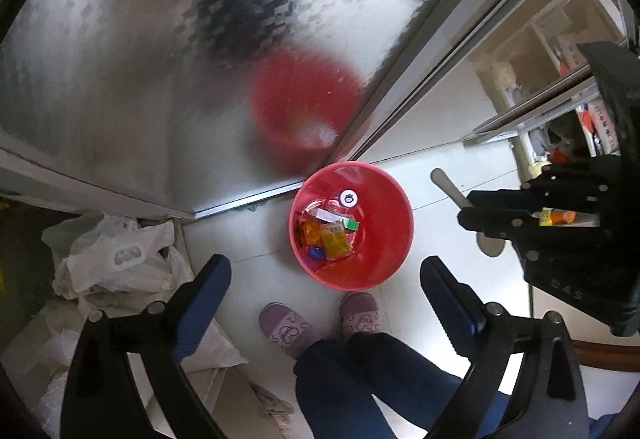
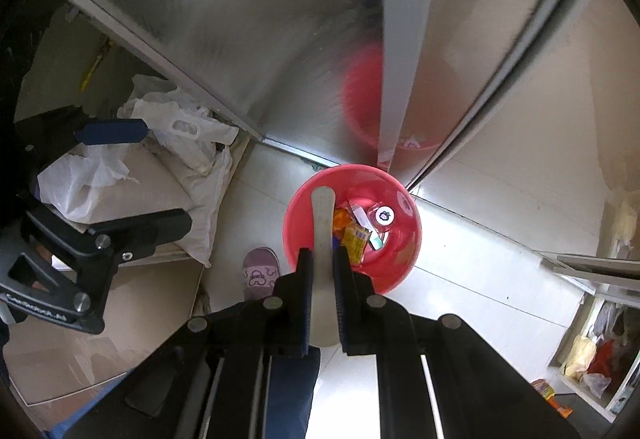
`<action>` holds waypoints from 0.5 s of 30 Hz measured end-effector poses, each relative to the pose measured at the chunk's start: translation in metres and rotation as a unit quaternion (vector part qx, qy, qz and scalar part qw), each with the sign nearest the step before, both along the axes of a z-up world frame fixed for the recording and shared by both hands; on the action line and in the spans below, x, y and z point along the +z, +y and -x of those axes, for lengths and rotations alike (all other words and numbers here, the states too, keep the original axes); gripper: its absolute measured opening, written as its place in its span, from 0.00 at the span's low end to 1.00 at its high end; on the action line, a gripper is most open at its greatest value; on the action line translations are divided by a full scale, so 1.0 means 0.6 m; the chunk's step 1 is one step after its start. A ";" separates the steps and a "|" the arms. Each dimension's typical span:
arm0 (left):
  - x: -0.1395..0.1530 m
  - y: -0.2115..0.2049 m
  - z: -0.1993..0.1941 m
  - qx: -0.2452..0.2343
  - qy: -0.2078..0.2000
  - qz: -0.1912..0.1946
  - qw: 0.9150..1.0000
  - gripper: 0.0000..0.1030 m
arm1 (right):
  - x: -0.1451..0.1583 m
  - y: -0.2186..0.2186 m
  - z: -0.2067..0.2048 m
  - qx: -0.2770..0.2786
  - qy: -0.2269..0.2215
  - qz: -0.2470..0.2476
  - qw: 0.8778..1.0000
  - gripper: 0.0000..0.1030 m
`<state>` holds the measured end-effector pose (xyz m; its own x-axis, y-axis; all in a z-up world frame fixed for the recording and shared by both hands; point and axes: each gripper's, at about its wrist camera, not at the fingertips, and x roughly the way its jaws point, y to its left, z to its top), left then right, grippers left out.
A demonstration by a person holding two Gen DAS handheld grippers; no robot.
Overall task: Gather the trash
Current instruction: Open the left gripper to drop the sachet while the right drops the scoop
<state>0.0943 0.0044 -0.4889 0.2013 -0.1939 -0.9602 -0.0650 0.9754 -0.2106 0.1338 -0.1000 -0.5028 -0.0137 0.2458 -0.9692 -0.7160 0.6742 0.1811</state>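
A red bin (image 1: 380, 223) stands on the pale floor by a metal door; it shows in the right wrist view too (image 2: 408, 239). Inside lie yellow and orange wrappers (image 1: 335, 242), a small white box and a round lid (image 1: 348, 197). My left gripper (image 1: 326, 295) is open and empty, held above the bin's near side. My right gripper (image 2: 322, 259) is shut on a flat white spoon (image 2: 323, 215), whose handle points out over the bin. The right gripper with the spoon also shows in the left wrist view (image 1: 452, 187), to the right of the bin.
The person's purple slippers (image 1: 288, 327) stand just before the bin. White plastic bags (image 1: 116, 259) and sacks lie at the left. A reflective metal door (image 1: 160, 79) rises behind the bin. Shelves with clutter (image 1: 560, 87) are at the right.
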 end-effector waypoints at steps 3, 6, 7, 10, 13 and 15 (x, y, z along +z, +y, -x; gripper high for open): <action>0.002 0.003 0.003 0.005 -0.003 -0.002 1.000 0.92 | -0.007 0.002 0.000 -0.001 -0.001 0.004 1.000 0.09; -0.001 0.007 0.005 0.008 0.001 0.000 1.000 1.00 | -0.009 0.002 0.000 -0.003 -0.005 0.012 1.000 0.09; -0.001 0.006 0.006 0.009 0.002 0.002 1.000 1.00 | -0.012 0.004 0.001 -0.004 -0.008 0.018 1.000 0.09; -0.005 0.002 0.009 0.003 0.006 0.007 1.000 1.00 | -0.017 0.005 0.005 0.000 -0.021 0.030 0.999 0.29; -0.003 -0.001 0.012 0.001 0.004 0.013 1.000 1.00 | -0.019 0.003 0.004 -0.009 -0.021 0.030 0.999 0.55; 0.001 -0.003 0.013 -0.001 0.002 0.014 1.000 1.00 | -0.017 0.001 0.004 -0.013 -0.022 0.033 0.999 0.60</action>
<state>0.0865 0.0024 -0.4883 0.1968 -0.2217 -0.9550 -0.0634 0.9692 -0.2381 0.1315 -0.0992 -0.5130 0.0353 0.1802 -0.9830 -0.7040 0.7026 0.1035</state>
